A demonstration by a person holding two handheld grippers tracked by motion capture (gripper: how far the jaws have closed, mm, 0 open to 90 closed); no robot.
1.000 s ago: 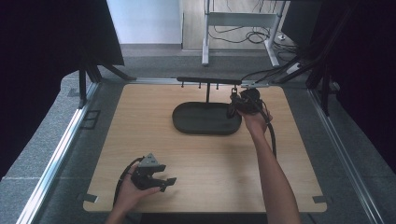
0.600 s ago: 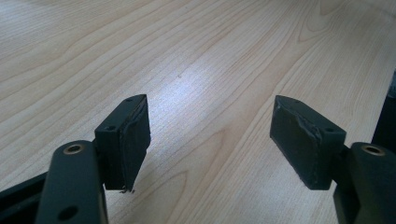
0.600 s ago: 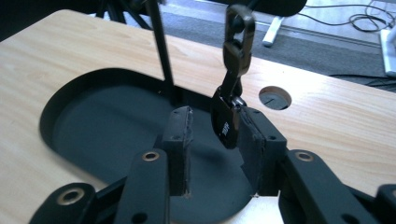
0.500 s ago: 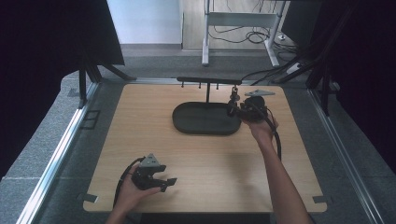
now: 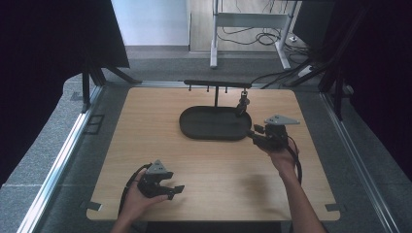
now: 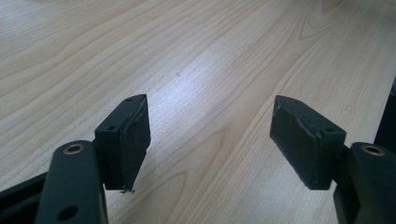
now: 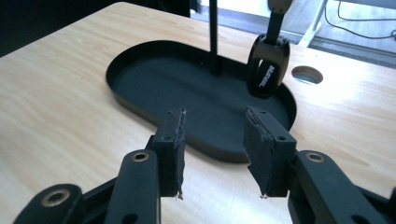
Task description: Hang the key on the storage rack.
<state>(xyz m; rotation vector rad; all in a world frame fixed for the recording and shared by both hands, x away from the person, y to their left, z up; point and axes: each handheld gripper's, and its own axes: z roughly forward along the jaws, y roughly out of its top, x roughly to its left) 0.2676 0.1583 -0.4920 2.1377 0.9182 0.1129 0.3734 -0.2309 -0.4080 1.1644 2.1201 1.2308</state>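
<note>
Holding the right gripper (image 5: 255, 133) just beside the right end of the oval tray (image 5: 194, 133), aiming along the tray toward the black fob (image 5: 241, 104), with the jaws parted, having just been opening, and nothing between the pads: released and empty, probably so the fob can hang on its own. Leaving the fob dangling by its tan strap from the right end of the stand's bar (image 5: 216, 83), low over the tray's right end, presumably so that anything slipping off lands in the tray rather than on the table (image 5: 145, 145). Parking the left gripper (image 5: 175, 191) near the table's front edge, wide open over bare wood, well apart from the stand and seemingly out of the way.
</note>
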